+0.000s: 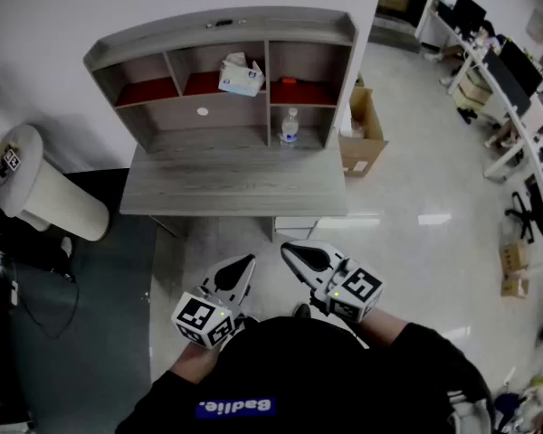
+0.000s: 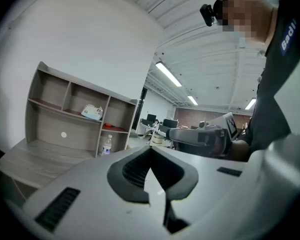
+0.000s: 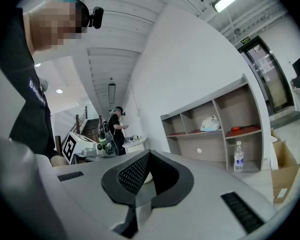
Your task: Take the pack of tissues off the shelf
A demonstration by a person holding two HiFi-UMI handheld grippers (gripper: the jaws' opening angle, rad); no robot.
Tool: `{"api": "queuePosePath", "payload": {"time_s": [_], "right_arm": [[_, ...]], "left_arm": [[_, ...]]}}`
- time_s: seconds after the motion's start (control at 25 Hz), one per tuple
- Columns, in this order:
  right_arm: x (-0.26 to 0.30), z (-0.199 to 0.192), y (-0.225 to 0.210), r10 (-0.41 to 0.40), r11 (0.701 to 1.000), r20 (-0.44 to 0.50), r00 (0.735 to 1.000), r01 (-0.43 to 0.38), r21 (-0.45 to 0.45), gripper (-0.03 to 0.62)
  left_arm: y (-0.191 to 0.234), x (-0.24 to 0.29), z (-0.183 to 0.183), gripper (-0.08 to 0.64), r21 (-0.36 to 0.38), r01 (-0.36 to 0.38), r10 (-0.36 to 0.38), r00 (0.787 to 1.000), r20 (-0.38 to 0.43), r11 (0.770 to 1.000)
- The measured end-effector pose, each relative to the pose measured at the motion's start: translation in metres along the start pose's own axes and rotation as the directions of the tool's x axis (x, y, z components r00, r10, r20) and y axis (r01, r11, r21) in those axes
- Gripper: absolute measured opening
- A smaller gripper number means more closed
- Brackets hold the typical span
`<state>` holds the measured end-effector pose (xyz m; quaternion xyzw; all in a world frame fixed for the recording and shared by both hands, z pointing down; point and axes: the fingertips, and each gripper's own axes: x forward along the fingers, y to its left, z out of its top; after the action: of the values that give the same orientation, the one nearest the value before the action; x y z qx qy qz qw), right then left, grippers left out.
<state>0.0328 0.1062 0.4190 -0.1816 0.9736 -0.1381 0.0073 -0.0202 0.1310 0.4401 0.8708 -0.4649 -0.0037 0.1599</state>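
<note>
The pack of tissues (image 1: 241, 74) is a white and pale blue box in the upper middle compartment of the grey shelf unit (image 1: 222, 34) on the desk (image 1: 235, 193). It also shows in the left gripper view as the tissues (image 2: 92, 112) and in the right gripper view as the tissues (image 3: 210, 124). Both grippers hang low in front of the person's body, well short of the desk. My left gripper (image 1: 246, 262) is shut and empty, its tips meeting (image 2: 150, 149). My right gripper (image 1: 287, 250) beside it is also shut with nothing in it (image 3: 149, 154).
A water bottle (image 1: 290, 127) stands in the lower right compartment and a small red thing (image 1: 288, 81) lies above it. An open cardboard box (image 1: 362, 134) sits right of the desk, a white cylinder (image 1: 45, 193) to its left. Office desks and chairs (image 1: 516, 107) line the far right.
</note>
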Motion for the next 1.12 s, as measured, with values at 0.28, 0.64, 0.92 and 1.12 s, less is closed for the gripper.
{"api": "queuePosePath", "payload": {"time_s": [0.28,0.64,0.92,1.12], "right_arm": [[-0.002,0.003,0.000,0.003,1.000,0.005,1.000,-0.003,-0.005,0.026],[-0.005,0.005,0.004,0.019,1.000,0.005,1.000,-0.019,0.000,0.026],[-0.012,0.008,-0.002,0.020,1.000,0.011,1.000,-0.020,0.009,0.026],[-0.021,0.012,-0.011,0.019,1.000,0.018,1.000,-0.019,0.004,0.026]], "left_arm": [[0.000,0.000,0.002,0.002,0.005,-0.005,0.005,1.000,0.014,1.000],[-0.006,0.002,0.000,0.002,0.006,-0.010,0.010,1.000,0.008,1.000],[-0.012,0.006,0.008,0.002,0.028,-0.020,0.019,0.999,0.026,0.999],[-0.017,0.015,0.013,0.002,0.041,-0.032,0.031,0.999,0.041,0.999]]}}
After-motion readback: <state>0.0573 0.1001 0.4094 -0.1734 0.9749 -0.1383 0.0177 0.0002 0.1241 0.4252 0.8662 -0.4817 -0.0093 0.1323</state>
